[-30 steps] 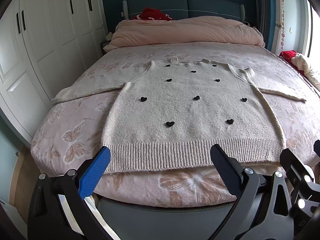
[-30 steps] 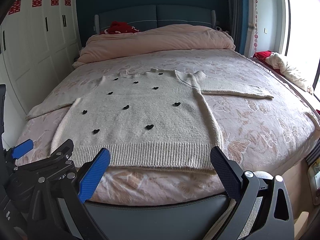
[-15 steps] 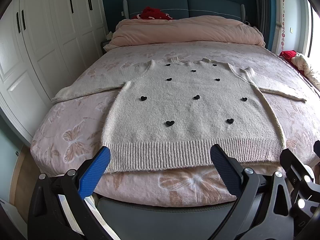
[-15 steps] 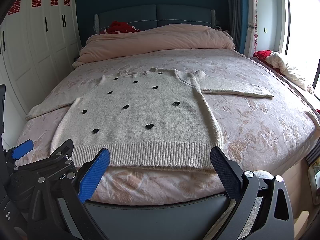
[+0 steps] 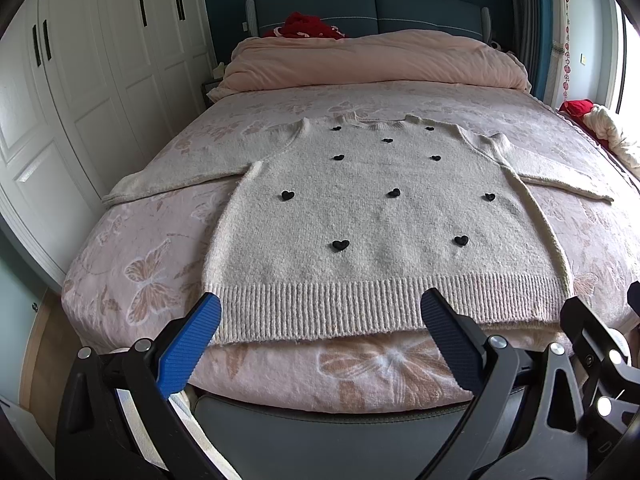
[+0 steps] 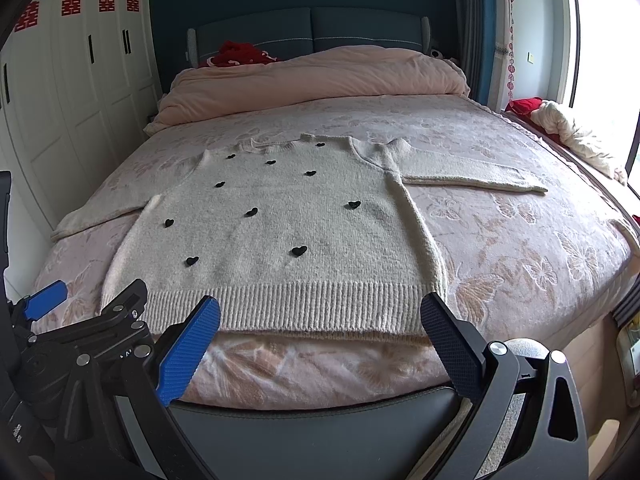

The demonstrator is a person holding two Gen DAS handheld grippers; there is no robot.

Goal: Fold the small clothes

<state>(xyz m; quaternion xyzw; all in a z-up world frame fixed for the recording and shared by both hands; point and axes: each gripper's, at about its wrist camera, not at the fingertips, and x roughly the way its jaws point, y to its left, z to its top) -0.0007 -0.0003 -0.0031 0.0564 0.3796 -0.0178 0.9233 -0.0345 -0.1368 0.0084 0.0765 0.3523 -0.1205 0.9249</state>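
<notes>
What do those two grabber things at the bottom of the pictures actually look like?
Both are alike. The left tongs and right tongs each have a black angular frame with silver screws. One finger carries a bright blue ribbed pad, the other a dark navy textured pad. No cables or sleeves show.

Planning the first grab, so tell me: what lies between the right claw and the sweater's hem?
Only bare floral bedspread over the bed's edge separates the open right claw from the sweater hem, seen in the right wrist view.

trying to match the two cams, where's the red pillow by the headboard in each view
Left wrist: red pillow top centre, behind the duvet.
Right wrist: red pillow upper left of centre, behind the duvet's left end.
Shared landmark: sweater flat on the bed.
</notes>
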